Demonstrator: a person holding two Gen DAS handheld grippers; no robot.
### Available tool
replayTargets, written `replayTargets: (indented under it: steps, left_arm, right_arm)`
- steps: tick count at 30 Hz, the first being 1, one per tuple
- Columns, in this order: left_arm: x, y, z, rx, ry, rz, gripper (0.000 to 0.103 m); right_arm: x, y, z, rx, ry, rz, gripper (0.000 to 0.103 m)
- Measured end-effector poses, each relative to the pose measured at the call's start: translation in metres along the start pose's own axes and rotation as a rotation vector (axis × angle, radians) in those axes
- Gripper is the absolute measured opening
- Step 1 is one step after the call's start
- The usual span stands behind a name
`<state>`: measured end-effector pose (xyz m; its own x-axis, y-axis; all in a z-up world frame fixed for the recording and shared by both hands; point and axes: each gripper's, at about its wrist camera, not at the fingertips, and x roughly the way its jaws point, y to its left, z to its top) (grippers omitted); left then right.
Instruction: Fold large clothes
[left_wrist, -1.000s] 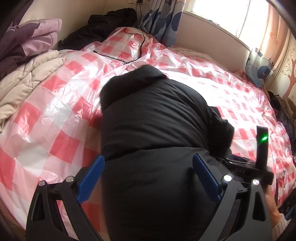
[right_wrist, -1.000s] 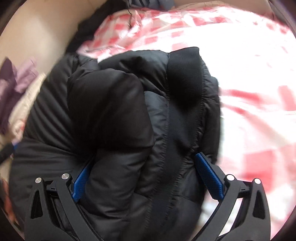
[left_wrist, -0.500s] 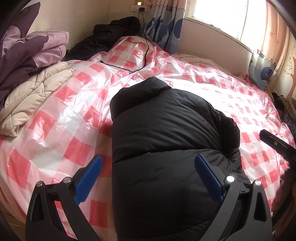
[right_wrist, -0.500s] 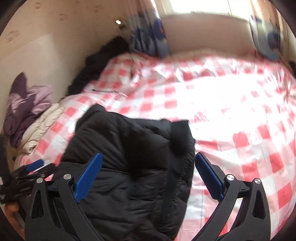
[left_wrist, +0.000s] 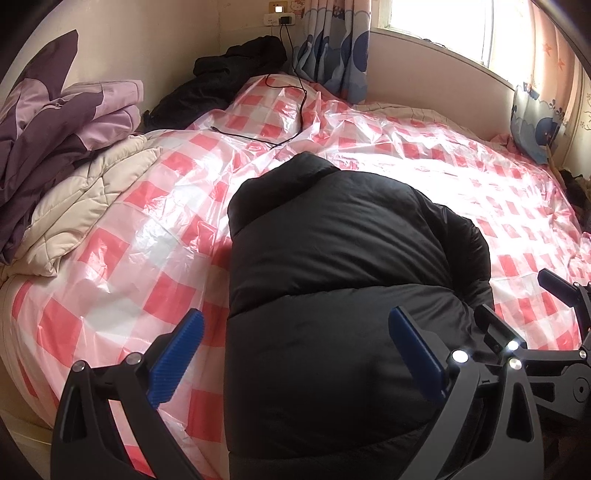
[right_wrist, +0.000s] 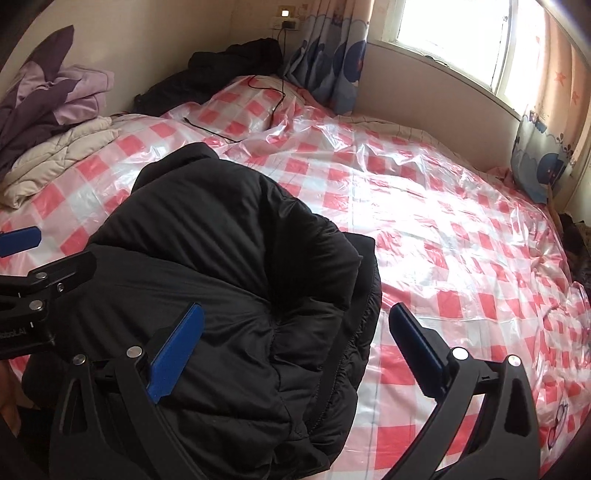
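A black puffer jacket (left_wrist: 332, 266) lies folded into a thick bundle on the bed's red-and-white checked plastic cover (left_wrist: 155, 236). It also shows in the right wrist view (right_wrist: 236, 273), with its zipper edge on the right side. My left gripper (left_wrist: 295, 354) is open and empty, held above the bundle's near end. My right gripper (right_wrist: 295, 350) is open and empty, above the bundle's near right edge. Each gripper shows at the edge of the other's view.
A beige quilt (left_wrist: 81, 199) and purple bedding (left_wrist: 55, 118) are piled at the left. Dark clothes (left_wrist: 229, 81) lie at the far corner by the wall. A black cable (left_wrist: 295, 110) runs from a wall socket across the cover. Curtains (left_wrist: 332, 44) and a window stand behind.
Both grippers have pulled up and back from the jacket. The right gripper, which was pressed down around the bundle, is now clear of it. The bundle stays folded.
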<state>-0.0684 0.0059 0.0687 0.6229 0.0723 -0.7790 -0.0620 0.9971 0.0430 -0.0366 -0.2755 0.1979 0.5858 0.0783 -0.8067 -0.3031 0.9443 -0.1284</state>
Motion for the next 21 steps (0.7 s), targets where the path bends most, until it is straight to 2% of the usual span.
replayTargets:
  steps: [21]
  left_arm:
    - [-0.0038, 0.0030, 0.0009, -0.006, -0.007, 0.023, 0.096]
  right_arm:
    - [-0.0006, -0.0026, 0.0053, 0.029, -0.012, 0.015, 0.097]
